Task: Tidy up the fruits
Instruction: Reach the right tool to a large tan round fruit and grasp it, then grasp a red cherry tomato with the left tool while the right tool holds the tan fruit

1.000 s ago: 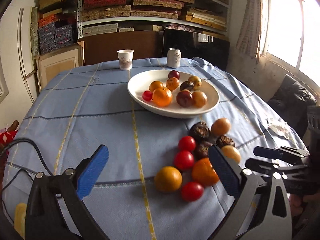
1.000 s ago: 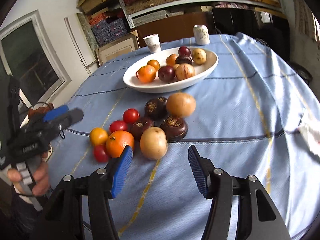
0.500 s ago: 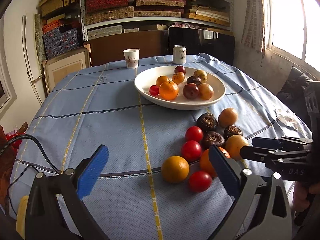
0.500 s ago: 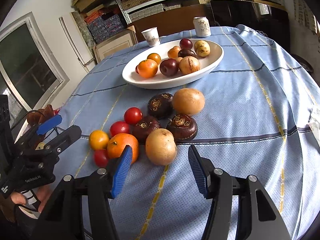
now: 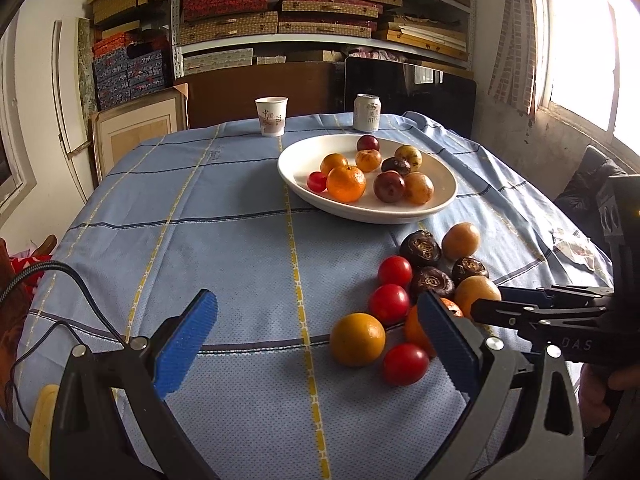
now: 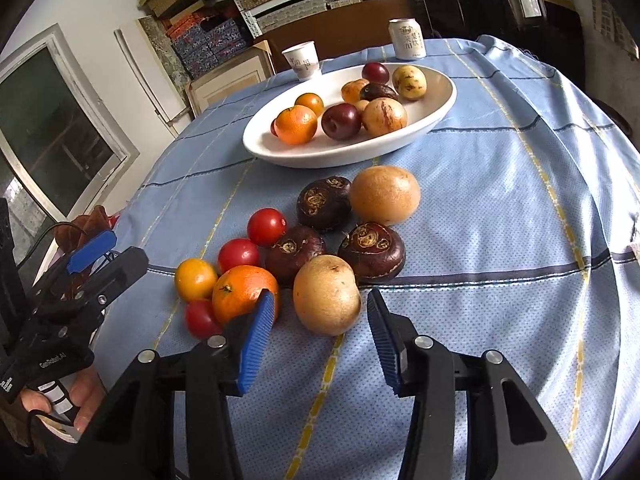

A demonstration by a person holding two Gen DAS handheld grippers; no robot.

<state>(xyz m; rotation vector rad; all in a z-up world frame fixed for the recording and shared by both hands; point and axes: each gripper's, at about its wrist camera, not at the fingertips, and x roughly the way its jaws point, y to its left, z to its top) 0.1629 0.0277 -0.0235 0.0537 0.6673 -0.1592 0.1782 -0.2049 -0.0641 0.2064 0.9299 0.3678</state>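
Observation:
A white oval plate (image 5: 436, 208) (image 6: 440, 112) holds several fruits at the far middle of the table. Loose fruit lies in front of it: a tan pear (image 6: 326, 294), an orange tangerine (image 6: 242, 292), red tomatoes (image 6: 266, 226), dark water chestnuts (image 6: 372, 252) and a small orange (image 5: 357, 339). My right gripper (image 6: 320, 320) is open, its blue pads either side of the tan pear, not touching it. My left gripper (image 5: 316, 320) is open and empty above the cloth, left of the fruit pile. The right gripper also shows in the left wrist view (image 5: 504, 304).
A paper cup (image 5: 271, 117) and a drink can (image 5: 367, 112) stand at the table's far edge. A crumpled wrapper (image 5: 572, 246) lies at the right edge. The table has a blue checked cloth (image 5: 200, 220). Shelves of boxes stand behind.
My right gripper has moved forward to the tan pear, which now sits between its open pads. My left gripper has moved slightly nearer the pile.

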